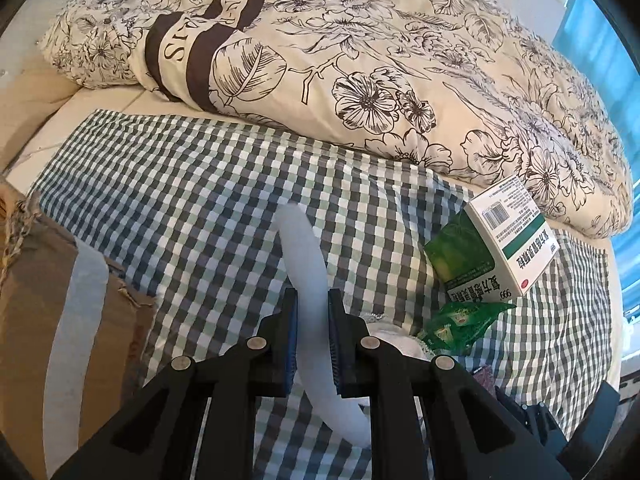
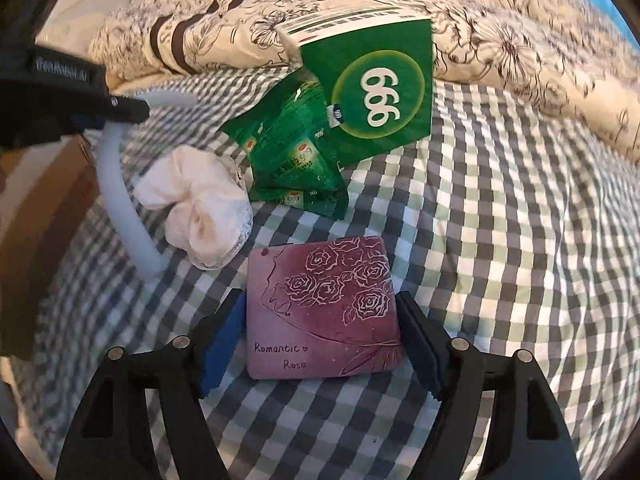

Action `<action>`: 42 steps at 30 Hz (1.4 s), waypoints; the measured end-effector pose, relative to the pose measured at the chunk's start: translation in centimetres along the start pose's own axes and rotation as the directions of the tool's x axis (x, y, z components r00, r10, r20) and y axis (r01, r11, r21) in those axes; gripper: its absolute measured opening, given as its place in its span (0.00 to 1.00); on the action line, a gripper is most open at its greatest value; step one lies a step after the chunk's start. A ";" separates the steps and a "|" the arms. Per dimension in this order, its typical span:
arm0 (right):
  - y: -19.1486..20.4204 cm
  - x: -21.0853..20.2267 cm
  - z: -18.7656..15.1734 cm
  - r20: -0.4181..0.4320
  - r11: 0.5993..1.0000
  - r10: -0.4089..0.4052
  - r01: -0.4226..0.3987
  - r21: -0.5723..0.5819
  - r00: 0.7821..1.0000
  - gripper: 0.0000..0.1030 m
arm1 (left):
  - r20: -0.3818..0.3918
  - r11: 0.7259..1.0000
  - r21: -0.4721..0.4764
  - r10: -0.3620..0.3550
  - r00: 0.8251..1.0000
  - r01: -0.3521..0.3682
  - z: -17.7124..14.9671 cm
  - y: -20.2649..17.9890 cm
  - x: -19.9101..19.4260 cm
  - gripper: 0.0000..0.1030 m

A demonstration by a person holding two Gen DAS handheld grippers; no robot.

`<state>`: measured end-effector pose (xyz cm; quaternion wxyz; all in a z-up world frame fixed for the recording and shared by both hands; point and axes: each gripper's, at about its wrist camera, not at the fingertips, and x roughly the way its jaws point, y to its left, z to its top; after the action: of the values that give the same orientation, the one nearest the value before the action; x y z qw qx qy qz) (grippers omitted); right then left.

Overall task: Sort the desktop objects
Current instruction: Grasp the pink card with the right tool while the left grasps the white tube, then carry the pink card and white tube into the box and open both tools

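1. Nearest us, our right gripper (image 2: 320,332) has its jaws spread wide on either side of the purple rose box (image 2: 324,308), which lies flat on the checked cloth (image 2: 500,260). The pads flank the box, but we cannot tell whether either one touches it.
2. Our left gripper (image 1: 313,320) has its jaws pinching the curved white band (image 1: 304,264), which runs between the pads and arcs forward above the cloth.
3. Just beyond the rose box, to its left, sits a crumpled white tissue (image 2: 200,208). The band's lower end comes down beside that tissue.
4. Farther past the rose box lie the green sachets (image 2: 296,160), and the green-and-white medicine box (image 2: 372,92) rests tilted partly on top of them.
5. To the left of the rose box, past the band, stands a brown cardboard box (image 1: 60,320), probably the place for sorted things.
6. Behind everything lies the flowered quilt (image 1: 400,60).
7. We judge the step in hand to be carrying the band away while lining up on the rose box.
8. The next move calls for closing the right jaws squarely on the box's sides and releasing the band over its place.
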<state>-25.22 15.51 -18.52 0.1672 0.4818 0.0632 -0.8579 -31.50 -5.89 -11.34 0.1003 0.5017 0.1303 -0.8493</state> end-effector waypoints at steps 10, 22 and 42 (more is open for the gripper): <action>-0.9 -6.4 0.1 0.095 0.988 0.040 -0.053 0.143 0.995 0.69 | 0.031 0.999 0.031 -0.011 0.999 0.010 -1.0 -0.8 -3.1 0.13; 3.2 -17.5 2.3 0.270 0.986 0.045 -0.086 0.145 0.962 0.69 | 0.189 0.992 0.089 -0.099 0.977 0.084 -2.2 -1.5 -15.8 0.13; 17.9 -26.9 1.8 0.335 0.974 0.217 -0.226 -0.011 0.917 0.69 | 0.324 0.993 0.104 -0.081 0.943 0.049 -7.7 8.3 -30.9 0.14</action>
<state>-7.54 4.39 6.22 0.2648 0.3359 -0.0327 -0.9033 -7.93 -10.08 11.22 0.0686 0.3532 0.0879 -0.9289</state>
